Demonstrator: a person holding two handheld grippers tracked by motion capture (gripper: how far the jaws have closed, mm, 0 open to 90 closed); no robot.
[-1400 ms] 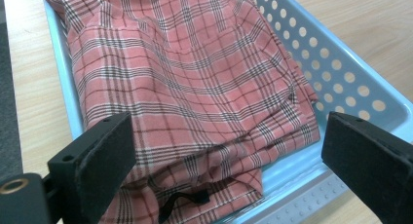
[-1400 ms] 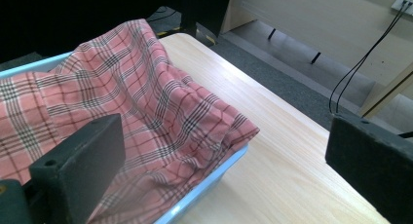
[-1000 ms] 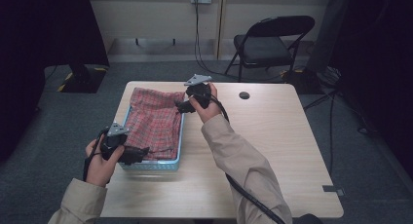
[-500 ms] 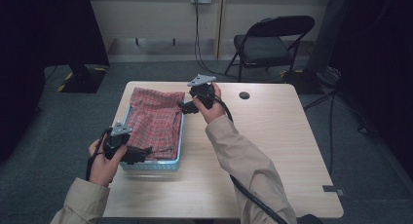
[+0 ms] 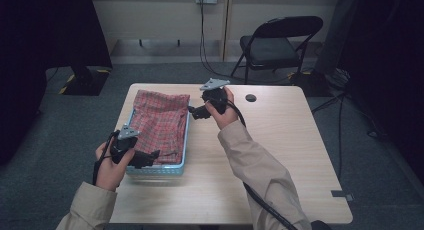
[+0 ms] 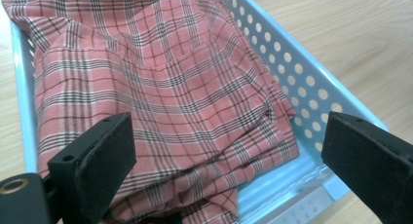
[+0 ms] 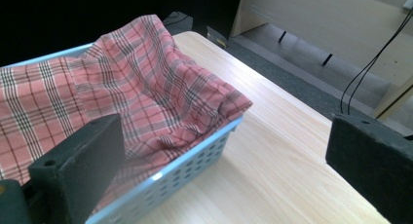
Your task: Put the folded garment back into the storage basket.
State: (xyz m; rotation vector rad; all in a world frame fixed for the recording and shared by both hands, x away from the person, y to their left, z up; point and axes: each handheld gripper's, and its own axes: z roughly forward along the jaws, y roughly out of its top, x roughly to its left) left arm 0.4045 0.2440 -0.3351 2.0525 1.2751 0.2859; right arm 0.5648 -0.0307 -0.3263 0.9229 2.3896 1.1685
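- Left of centre in the high view, a pale blue perforated basket [image 5: 184, 151] is sitting on the wooden table [image 5: 280, 155], with a red plaid cloth [image 5: 161, 121] lying in it and spilling over the far rim. Left gripper [image 5: 151, 157] is hovering at the basket's near edge, right gripper [image 5: 192, 111] just beside the basket's right wall near the far corner. Folding chair [image 5: 277, 42] is standing beyond the table.
- Left gripper view: left gripper [image 6: 229, 151] jaws are standing wide apart, pinching nothing, aiming down at the cloth [image 6: 156, 92] bunched in the basket [image 6: 302, 87], lower half of frame.
- Right gripper view: right gripper [image 7: 219, 160] jaws are spread wide too, empty. Cloth [image 7: 146, 92] is draping over the basket [image 7: 195, 165] corner at centre, bare table [image 7: 272, 151] to the right.
- Handling guess: cloth is looking light, soft, floppy, not fragile; it will be sagging when lifted. Best hold is probably the overhanging corner or a raised fold, pinching a doubled edge.
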